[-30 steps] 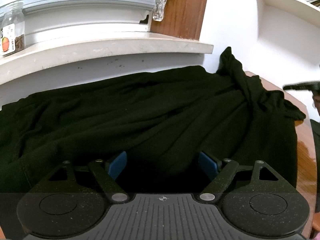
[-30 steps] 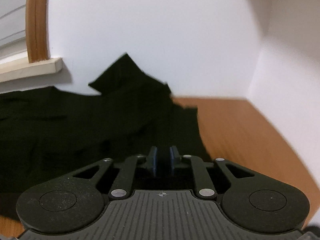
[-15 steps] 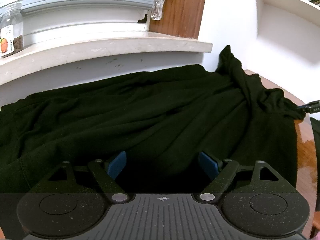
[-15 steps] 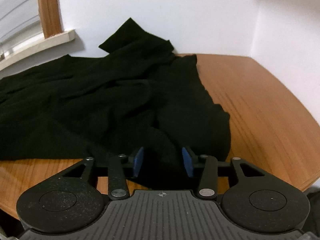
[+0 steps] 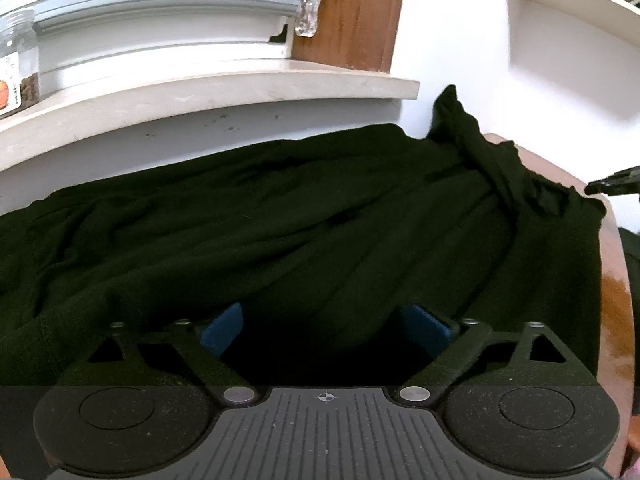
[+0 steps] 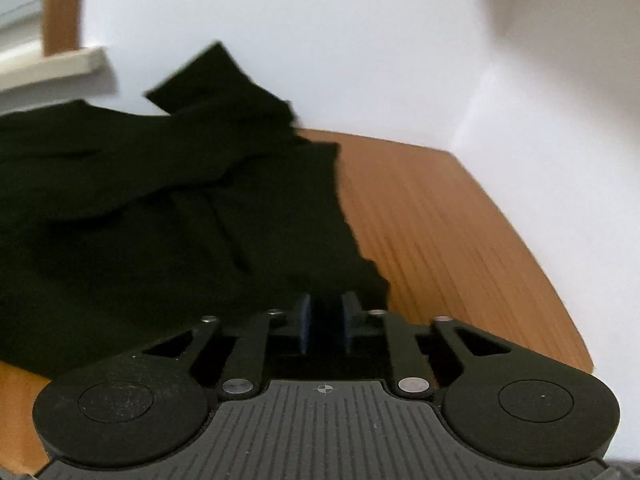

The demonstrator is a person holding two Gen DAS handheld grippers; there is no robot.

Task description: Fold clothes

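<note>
- The black garment (image 5: 280,216) lay spread and rumpled over most of the wooden table (image 6: 440,216), its far edge against the wall below the window sill (image 5: 208,92) — no clean fold showed anywhere, so I judged the folding barely begun.
- Your left gripper (image 5: 326,326) sat low at the garment's near edge with its jaws wide apart; they had just been opening further. Dark cloth lay between the blue pads (image 5: 222,328), but they did not press on it.
- Your right gripper (image 6: 325,324) stood at the garment's right-hand near corner, jaws narrow and just opening a little. Cloth sat between them; through the blur I could not tell whether the pads pinched it.
- One bunched piece — a sleeve or corner, I could not say which — stood up against the wall at the far right.
- Left to do, as I read it: flatten the wrinkles, bring the sides in, then fold the length over.
</note>
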